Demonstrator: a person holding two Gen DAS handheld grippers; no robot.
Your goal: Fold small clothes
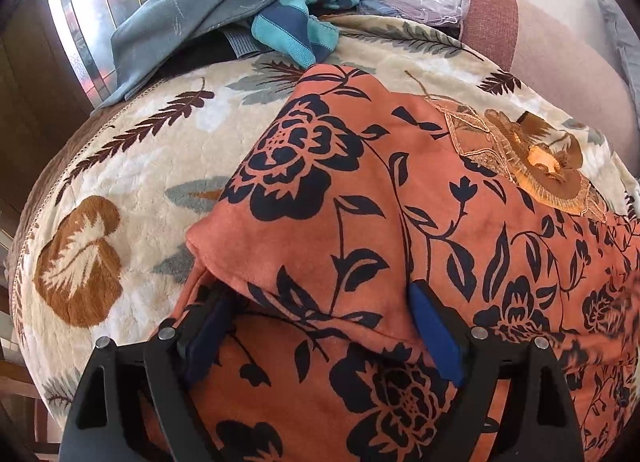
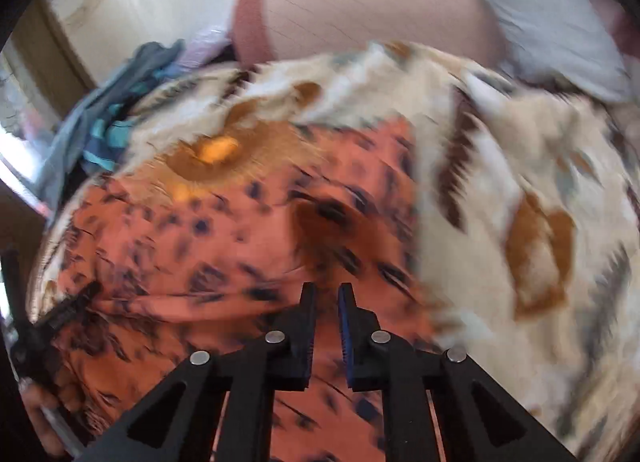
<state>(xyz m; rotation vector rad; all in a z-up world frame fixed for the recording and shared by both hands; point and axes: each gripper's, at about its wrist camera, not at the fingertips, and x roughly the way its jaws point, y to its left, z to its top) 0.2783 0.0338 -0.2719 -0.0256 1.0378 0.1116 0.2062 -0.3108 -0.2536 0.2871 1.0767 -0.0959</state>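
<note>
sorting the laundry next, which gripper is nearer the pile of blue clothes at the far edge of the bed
Left. The left gripper sits on the orange floral garment, on the side toward the blue clothes. The right gripper is farther along the garment, away from the pile.

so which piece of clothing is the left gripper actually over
The orange floral garment, lying between the open left gripper. The grey-blue garment and teal striped piece sit heaped at the blanket's far edge.

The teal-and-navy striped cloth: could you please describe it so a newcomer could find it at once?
Start from the cream leaf-patterned blanket covering the bed. At its far edge lies a heap of clothes under a grey-blue garment. The striped cloth pokes out beneath it, the only piece with bright teal bands.
</note>
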